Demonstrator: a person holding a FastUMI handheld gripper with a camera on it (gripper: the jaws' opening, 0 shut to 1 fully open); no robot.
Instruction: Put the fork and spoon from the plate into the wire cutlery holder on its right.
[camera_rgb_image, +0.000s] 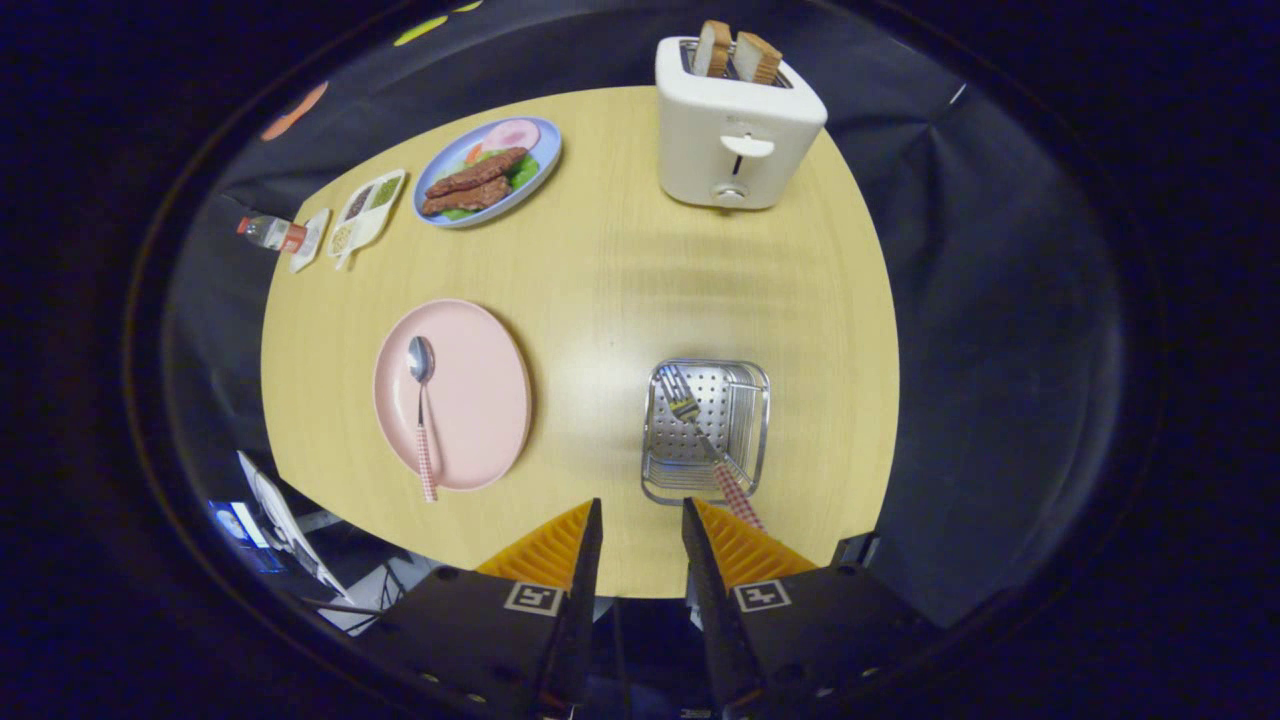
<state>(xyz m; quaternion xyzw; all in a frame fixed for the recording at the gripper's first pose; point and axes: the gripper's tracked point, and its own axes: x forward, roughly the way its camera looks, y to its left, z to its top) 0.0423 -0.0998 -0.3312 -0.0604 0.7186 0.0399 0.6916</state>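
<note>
1. At the far left edge of the light wooden surface lies a small bottle with a red cap, on its side next to a small white dish.
2. Just beside that dish sits a white divided tray holding dark and green fillings.
3. Next along the far side is a blue plate with strips of browned meat, green leaves and a pink slice.
4. Nearer the fingers, on the left half of the surface, rests the pink plate. The spoon lies on its left part, bowl pointing away, its checked handle reaching over the plate's near rim.
5. The hand-held gripper hangs above the near edge of the surface, fingers parted with a bare gap between them, holding nothing.
6. Just ahead of the right finger stands the wire cutlery holder, well apart from the pink plate. The fork lies inside it, tines toward the far left corner, its checked handle sticking out over the near rim toward the right finger.
7. At the far side, beyond the holder, stands a white toaster with two slices of bread sticking up from its slots.
</note>
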